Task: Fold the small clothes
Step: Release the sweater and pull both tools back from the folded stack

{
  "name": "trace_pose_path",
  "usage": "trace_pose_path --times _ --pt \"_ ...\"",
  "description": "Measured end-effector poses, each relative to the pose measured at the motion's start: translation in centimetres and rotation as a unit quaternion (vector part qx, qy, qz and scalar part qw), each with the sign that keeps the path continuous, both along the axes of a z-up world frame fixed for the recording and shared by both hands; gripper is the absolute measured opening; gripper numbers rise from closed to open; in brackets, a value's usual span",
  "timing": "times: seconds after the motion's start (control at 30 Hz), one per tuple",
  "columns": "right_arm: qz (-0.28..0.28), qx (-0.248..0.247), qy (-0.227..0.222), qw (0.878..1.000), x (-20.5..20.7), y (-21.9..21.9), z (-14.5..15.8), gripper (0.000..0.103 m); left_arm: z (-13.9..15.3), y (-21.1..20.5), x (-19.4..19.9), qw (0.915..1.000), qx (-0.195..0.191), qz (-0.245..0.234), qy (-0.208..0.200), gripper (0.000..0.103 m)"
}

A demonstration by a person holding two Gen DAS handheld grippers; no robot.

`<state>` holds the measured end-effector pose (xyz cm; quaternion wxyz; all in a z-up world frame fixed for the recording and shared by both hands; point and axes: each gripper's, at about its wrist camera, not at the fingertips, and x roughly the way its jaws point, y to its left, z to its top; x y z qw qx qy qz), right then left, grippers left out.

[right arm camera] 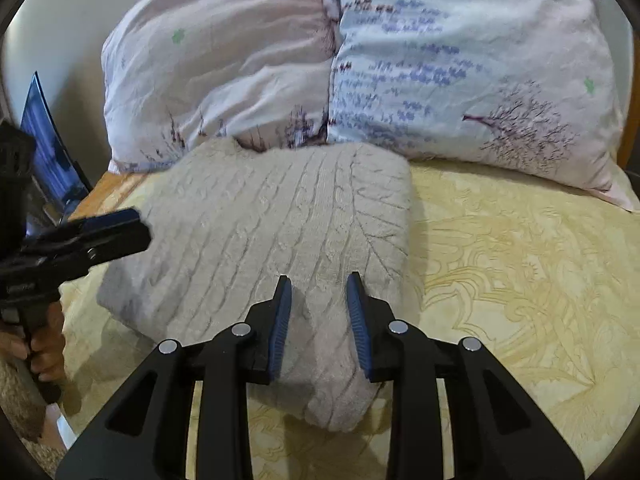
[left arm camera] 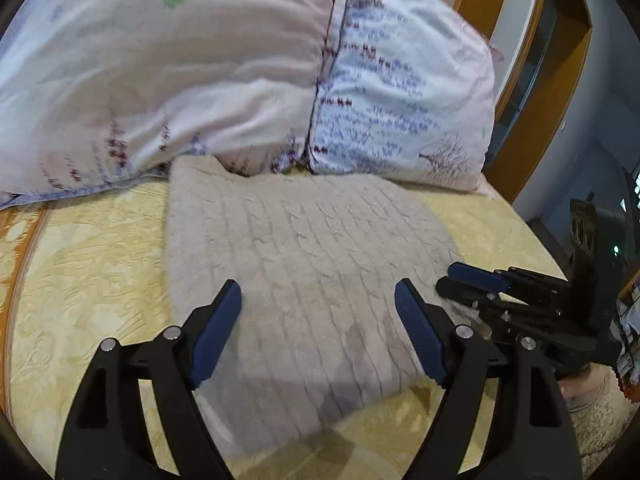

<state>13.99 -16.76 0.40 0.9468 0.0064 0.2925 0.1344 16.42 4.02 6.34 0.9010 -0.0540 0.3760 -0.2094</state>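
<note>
A beige cable-knit sweater [left arm camera: 304,264] lies folded in a block on the yellow bedspread [left arm camera: 92,264], its far edge against the pillows. My left gripper [left arm camera: 318,292] is open and empty, its blue pads [left arm camera: 218,332] spread wide just above the sweater's near part. My right gripper [right arm camera: 320,284] is open, jaws partly apart, over the sweater's near right corner [right arm camera: 332,380], holding nothing. The sweater fills the middle of the right wrist view [right arm camera: 260,232]. Each gripper shows in the other's view: the right one [left arm camera: 476,284] at the sweater's right edge, the left one [right arm camera: 120,228] at its left edge.
Two floral pillows [left arm camera: 200,80] [right arm camera: 460,80] stand behind the sweater. A wooden headboard frame [left arm camera: 520,80] runs at the right. A dark screen [right arm camera: 48,148] stands off the bed's left side. Yellow bedspread [right arm camera: 520,272] extends right of the sweater.
</note>
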Motion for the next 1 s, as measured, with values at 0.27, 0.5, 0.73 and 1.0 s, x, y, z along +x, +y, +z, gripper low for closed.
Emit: trace_pose_path --times 0.27,0.5,0.73,1.0 --pt "-0.03 0.016 -0.044 0.998 -4.0 -1.0 0.2 0.077 -1.3 4.0 -3.9 0.9968 0.021 0.075 0.018 0.093" --pt "-0.079 0.006 -0.047 0.996 -5.7 -1.2 -1.0 0.1 -3.1 4.2 -6.1 0.9919 0.054 0.107 0.041 0.099" --pt "-0.09 -0.014 0.004 0.996 -5.2 0.2 -2.7 0.102 -4.1 1.9 -7.0 0.987 0.109 0.107 0.05 0.101" --pt "-0.1 -0.041 0.046 0.993 -4.8 1.7 -4.6 0.102 -5.6 0.9 -6.8 0.9826 0.133 0.104 0.079 0.101"
